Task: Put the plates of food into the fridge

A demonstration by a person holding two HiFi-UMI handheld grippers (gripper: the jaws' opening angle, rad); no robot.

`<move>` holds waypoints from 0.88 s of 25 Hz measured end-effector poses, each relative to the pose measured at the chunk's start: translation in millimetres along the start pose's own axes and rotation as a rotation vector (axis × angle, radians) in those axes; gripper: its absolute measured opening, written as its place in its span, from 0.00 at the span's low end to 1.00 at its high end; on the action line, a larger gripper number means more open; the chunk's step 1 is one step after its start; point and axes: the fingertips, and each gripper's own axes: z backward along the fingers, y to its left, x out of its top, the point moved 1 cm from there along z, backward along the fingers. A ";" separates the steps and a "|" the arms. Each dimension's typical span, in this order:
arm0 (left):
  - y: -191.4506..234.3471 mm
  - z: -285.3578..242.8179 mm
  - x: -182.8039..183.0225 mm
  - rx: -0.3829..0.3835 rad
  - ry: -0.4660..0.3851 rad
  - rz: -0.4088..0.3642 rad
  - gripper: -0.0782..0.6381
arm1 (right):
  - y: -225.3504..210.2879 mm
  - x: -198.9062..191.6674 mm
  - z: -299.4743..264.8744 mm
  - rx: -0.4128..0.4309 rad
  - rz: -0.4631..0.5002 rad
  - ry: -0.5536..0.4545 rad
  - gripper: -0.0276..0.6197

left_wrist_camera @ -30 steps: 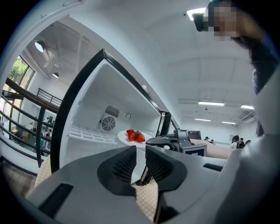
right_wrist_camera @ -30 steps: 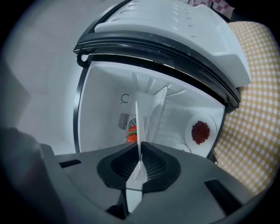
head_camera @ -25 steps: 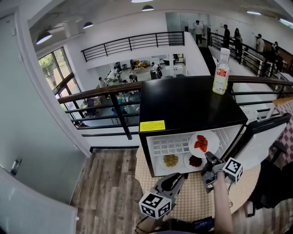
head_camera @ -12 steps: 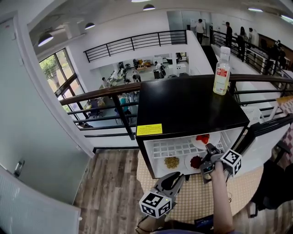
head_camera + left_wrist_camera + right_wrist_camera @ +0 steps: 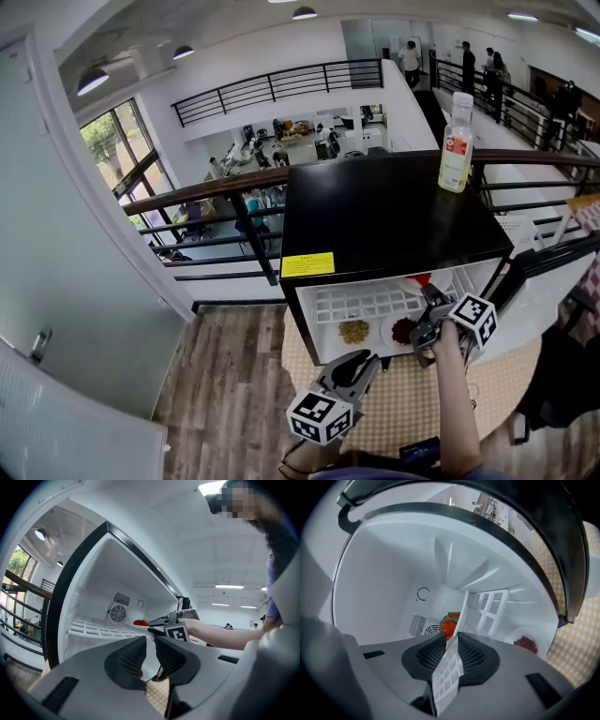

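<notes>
Head view: bottle (image 5: 456, 145) atop fridge (image 5: 384, 216); railing (image 5: 202, 187) behind; checkered mat (image 5: 394, 417) below

Clear plastic bottle (image 5: 456, 145) stands on the black-topped mini fridge (image 5: 384, 220), back right corner. Fridge door (image 5: 544, 272) hangs open to the right. Inside, white plate of strawberries (image 5: 461, 616) sits on the white wire shelf (image 5: 361, 302), right side. On the level below: round plate of yellowish food (image 5: 341, 330) left, round plate of dark red food (image 5: 388, 323) right.

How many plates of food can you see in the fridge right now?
3. The strawberry plate is on the upper wire shelf; below it, a plate of yellowish food at left and a plate of dark red food beside it. Deeper spots are partly hidden.
</notes>
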 end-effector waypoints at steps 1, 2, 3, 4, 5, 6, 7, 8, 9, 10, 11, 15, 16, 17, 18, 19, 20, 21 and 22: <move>-0.8 -0.3 0.6 0.001 0.000 0.001 0.19 | 2.3 0.8 0.4 0.001 0.032 0.008 0.16; -0.7 -0.1 0.9 0.002 0.000 0.002 0.19 | 4.5 0.5 0.5 0.000 0.068 0.018 0.17; 0.2 0.4 1.1 0.004 -0.001 0.002 0.19 | 6.6 -0.8 0.4 -0.002 0.105 0.030 0.20; 1.5 1.1 1.4 0.005 -0.002 0.003 0.19 | 8.5 -2.9 0.2 -0.006 0.139 0.043 0.22; 2.9 1.8 1.8 0.007 -0.003 0.004 0.19 | 10.1 -5.3 0.3 -0.011 0.168 0.056 0.25; 4.1 2.5 2.4 0.008 -0.004 0.004 0.19 | 11.6 -7.8 0.7 -0.016 0.190 0.067 0.27; 5.0 3.2 3.0 0.009 -0.006 0.005 0.19 | 12.9 -10.4 1.6 -0.018 0.205 0.079 0.30; 5.4 3.7 3.4 0.008 -0.007 0.006 0.19 | 13.9 -12.9 2.8 -0.020 0.217 0.091 0.33; 5.7 4.2 3.7 0.008 -0.009 0.007 0.19 | 14.6 -15.4 4.1 -0.021 0.228 0.102 0.36; 6.0 4.6 3.8 0.007 -0.009 0.007 0.19 | 15.0 -17.6 5.5 -0.024 0.243 0.111 0.37; 6.4 5.0 3.5 0.007 -0.009 0.008 0.19 | 15.2 -19.3 7.0 -0.030 0.266 0.117 0.39; 7.3 6.9 0.5 0.012 -0.001 0.005 0.19 | 11.1 -21.5 14.3 -0.114 0.451 0.112 0.41; 7.3 7.3 -0.3 0.013 0.001 0.005 0.19 | 9.4 -22.3 16.3 -0.135 0.495 0.111 0.41; 7.2 7.6 -0.9 0.013 0.001 0.005 0.19 | 8.1 -23.4 18.0 -0.148 0.522 0.111 0.41; 7.2 7.9 -1.3 0.013 0.001 0.007 0.19 | 6.9 -24.8 19.7 -0.152 0.530 0.112 0.41; 7.1 8.2 -1.7 0.013 0.001 0.008 0.19 | 5.4 -26.3 21.2 -0.153 0.524 0.114 0.41; 6.9 8.5 -2.0 0.013 0.001 0.009 0.19 | 3.3 -27.9 22.7 -0.154 0.513 0.119 0.41; 6.6 8.9 -2.2 0.012 0.001 0.010 0.19 | 0.3 -29.9 23.9 -0.157 0.502 0.126 0.41; 6.3 9.3 -2.3 0.012 0.001 0.011 0.19 | -3.4 -32.3 24.8 -0.161 0.495 0.135 0.41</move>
